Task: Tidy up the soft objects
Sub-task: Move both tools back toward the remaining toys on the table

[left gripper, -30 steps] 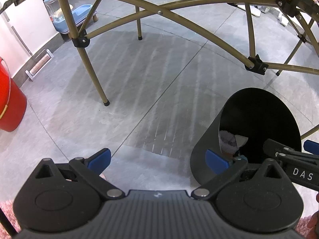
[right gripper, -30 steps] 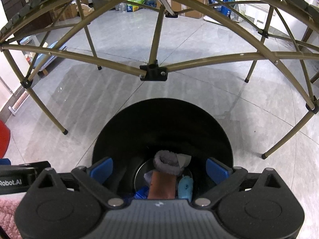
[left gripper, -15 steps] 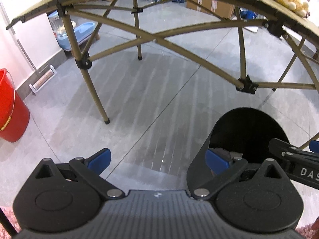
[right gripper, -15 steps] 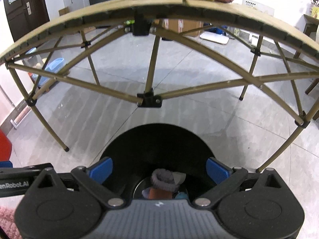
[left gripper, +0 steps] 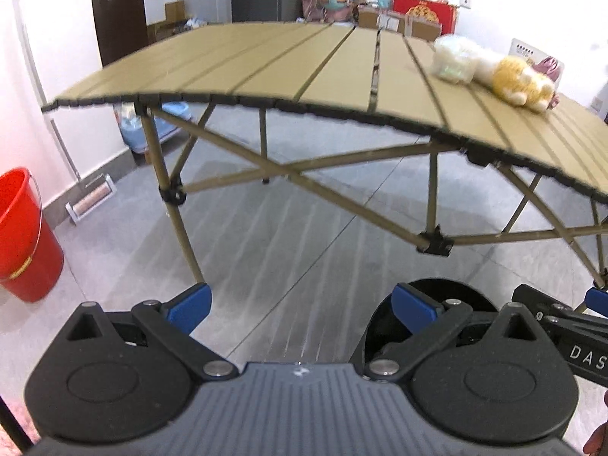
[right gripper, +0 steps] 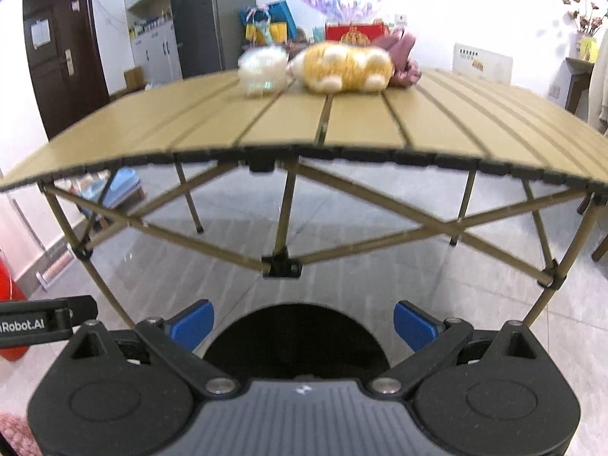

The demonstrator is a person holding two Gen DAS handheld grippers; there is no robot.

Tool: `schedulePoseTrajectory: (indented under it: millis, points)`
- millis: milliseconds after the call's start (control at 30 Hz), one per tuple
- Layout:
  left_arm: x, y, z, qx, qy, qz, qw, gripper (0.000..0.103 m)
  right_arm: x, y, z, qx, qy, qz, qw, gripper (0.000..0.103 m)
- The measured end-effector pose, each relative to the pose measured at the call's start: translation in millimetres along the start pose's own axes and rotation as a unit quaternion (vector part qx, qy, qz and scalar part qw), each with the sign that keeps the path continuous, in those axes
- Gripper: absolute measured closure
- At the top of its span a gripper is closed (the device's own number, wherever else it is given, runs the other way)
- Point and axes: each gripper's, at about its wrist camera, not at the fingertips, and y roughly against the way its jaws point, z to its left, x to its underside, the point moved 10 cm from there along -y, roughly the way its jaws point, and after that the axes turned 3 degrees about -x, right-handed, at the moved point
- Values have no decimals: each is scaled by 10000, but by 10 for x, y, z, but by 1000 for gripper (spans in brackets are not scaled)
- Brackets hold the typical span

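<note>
Blue pads tip both grippers, and both sets of jaws stand wide apart with nothing between them. The left gripper [left gripper: 300, 306] hangs over bare grey floor tiles [left gripper: 288, 235], its right finger just overlapping the rim of a black bin [left gripper: 461, 294] on the floor. The right gripper [right gripper: 303, 325] sits directly above that black bin [right gripper: 296, 332], whose dark opening fills the gap between the 2 fingers (the inside is too dark to make out from here). The edge of the right gripper shows at the right of the left view, and the arm of the left one at the left of the right view.

Beyond the bin stands a folding table [right gripper: 342, 125] with a tan slatted top and crossed tan legs joined by black connectors. Near its far side lie 3 soft objects in a row, touching or nearly so: a white fluffy toy [right gripper: 263, 70] on the left, a yellow plush toy [right gripper: 344, 66] with white paws in the middle, and a pink soft item [right gripper: 402, 62] on the right. All 3 are blurred. In the left view the same toys lie toward the table's right end.

A red bucket [left gripper: 22, 235] stands by the left wall. Farther back are a dark door [right gripper: 64, 49], grey cabinets [right gripper: 193, 19] and a red box [right gripper: 357, 32] against the wall.
</note>
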Motion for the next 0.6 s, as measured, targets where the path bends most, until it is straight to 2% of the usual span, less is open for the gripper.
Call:
schedulePoseTrajectory:
  millis: [167,367,600]
  points:
    - [-188,223,-46,79,27,-210,9997,0,-176,215,-61,-17,40,-396,9992,2]
    - [-413,446,-164,201,-3,-476,9987,0,-416,414,-193,-42,-193,-884,9959,1]
    - [-670,569,-312,286,-26,-698,9971,0,-755,538,-328,-41,-151,-1237,9922,1]
